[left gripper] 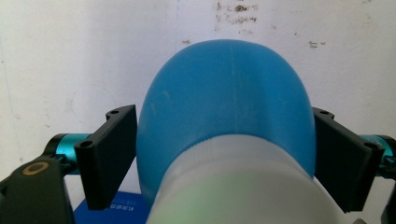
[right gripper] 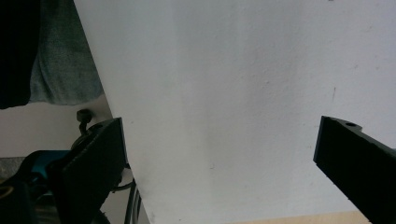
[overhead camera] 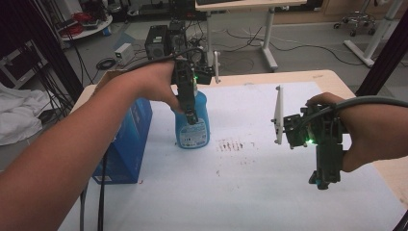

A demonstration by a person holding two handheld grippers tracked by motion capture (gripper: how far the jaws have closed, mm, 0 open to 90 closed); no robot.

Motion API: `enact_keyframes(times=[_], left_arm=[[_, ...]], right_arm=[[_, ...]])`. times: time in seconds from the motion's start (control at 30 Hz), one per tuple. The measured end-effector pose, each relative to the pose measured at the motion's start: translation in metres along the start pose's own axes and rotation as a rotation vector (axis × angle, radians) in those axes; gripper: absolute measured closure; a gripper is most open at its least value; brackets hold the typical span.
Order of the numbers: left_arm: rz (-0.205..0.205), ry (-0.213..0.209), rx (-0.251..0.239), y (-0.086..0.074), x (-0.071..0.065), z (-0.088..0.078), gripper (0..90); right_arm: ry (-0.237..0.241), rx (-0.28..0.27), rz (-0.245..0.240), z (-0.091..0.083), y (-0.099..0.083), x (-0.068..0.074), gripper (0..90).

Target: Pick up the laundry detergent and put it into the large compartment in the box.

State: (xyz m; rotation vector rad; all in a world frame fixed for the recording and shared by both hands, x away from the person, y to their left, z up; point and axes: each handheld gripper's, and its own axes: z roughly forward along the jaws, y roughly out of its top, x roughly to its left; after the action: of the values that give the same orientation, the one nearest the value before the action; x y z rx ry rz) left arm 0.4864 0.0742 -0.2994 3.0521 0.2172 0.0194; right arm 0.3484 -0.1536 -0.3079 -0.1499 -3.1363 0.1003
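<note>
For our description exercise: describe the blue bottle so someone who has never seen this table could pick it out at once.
Start at the white sheet covering the table, then go to the dark blue box near its left edge. Just right of the box stands the blue bottle, under the left hand-held gripper. It alone is rounded, light blue, with a label low on its front.

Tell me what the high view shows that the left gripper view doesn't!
High view: the blue box left of the blue bottle, the reddish stains on the white table cover, and the right gripper hanging apart with open jaws.

Left gripper view: the left gripper from close up, a black jaw pressing on each side of the bottle, and the bottle's white cap.

Both: the bottle and the white cover.
</note>
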Motion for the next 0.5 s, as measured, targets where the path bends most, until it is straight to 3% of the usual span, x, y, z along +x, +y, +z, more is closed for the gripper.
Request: enact_keyframes(times=[0.5], left_arm=[[0.000, 0.004, 0.000, 0.0004, -0.0005, -0.0014, 23.4]], right_arm=[[-0.007, -0.001, -0.012, 0.0003, 0.0013, -0.0016, 1.6]])
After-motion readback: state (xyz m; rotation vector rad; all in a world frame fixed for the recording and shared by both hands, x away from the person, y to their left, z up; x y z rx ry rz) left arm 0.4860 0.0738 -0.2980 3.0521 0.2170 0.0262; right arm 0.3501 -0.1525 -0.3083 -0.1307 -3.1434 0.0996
